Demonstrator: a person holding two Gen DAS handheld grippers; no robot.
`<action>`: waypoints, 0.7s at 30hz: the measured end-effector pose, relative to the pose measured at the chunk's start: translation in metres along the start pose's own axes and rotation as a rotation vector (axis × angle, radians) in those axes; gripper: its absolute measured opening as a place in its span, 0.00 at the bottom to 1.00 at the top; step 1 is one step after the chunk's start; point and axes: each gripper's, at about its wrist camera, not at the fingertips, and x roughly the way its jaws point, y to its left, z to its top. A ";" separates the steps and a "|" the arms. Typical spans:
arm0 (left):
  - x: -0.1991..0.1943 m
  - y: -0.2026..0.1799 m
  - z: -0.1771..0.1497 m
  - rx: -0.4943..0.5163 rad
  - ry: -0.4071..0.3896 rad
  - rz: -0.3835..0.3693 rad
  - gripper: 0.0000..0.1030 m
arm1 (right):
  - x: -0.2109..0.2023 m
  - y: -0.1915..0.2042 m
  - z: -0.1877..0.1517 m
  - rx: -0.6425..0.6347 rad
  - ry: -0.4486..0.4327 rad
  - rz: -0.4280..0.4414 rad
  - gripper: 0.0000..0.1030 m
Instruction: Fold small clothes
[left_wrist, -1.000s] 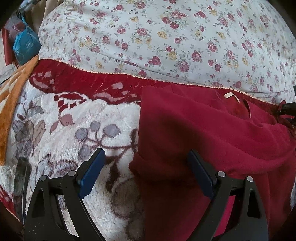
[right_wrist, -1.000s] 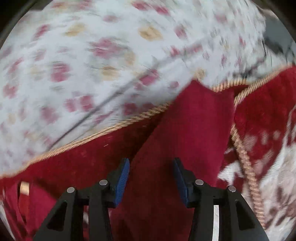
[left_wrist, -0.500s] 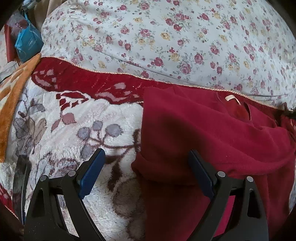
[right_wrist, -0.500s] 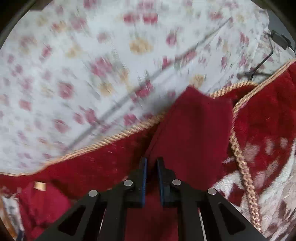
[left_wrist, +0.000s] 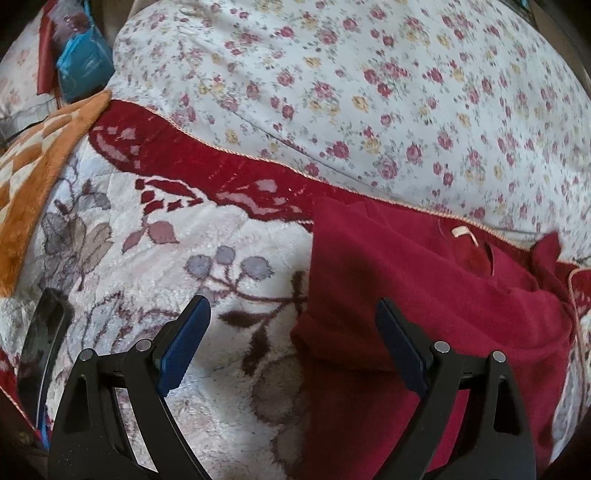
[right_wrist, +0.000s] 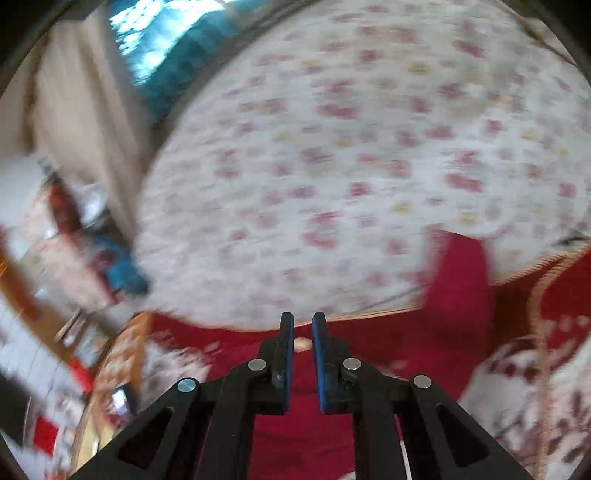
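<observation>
A dark red garment (left_wrist: 424, 295) lies on a plush floral blanket (left_wrist: 184, 266), with a small pale neck label (left_wrist: 463, 232) near its far edge. My left gripper (left_wrist: 291, 347) is open just above the garment's left folded edge, which sits between its blue pads (left_wrist: 184, 343). In the blurred right wrist view my right gripper (right_wrist: 303, 332) is nearly shut with a narrow gap. The red cloth (right_wrist: 306, 424) lies under its jaws and a sleeve (right_wrist: 458, 280) stands up at the right. I cannot tell whether it pinches cloth.
A white quilt with small roses (left_wrist: 369, 92) rises behind the blanket. An orange checked cloth (left_wrist: 33, 173) and a blue bag (left_wrist: 83, 70) are at the far left. A dark phone-like object (left_wrist: 44, 339) lies at the left edge. A braided blanket trim (right_wrist: 535, 314) runs at the right.
My right gripper closed from open to nearly shut over the sleeve, then swung left and up. The sleeve tip now stands up at the garment's right. The left gripper stayed open.
</observation>
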 end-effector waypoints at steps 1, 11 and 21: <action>-0.002 0.002 0.000 -0.008 -0.005 0.002 0.88 | 0.002 0.015 -0.002 -0.048 0.015 -0.013 0.09; 0.002 0.003 -0.001 -0.020 0.022 -0.014 0.88 | 0.117 -0.051 -0.018 -0.032 0.184 -0.567 0.78; 0.024 -0.012 -0.001 0.062 0.057 0.029 0.88 | 0.212 -0.165 -0.031 0.152 0.384 -0.758 0.56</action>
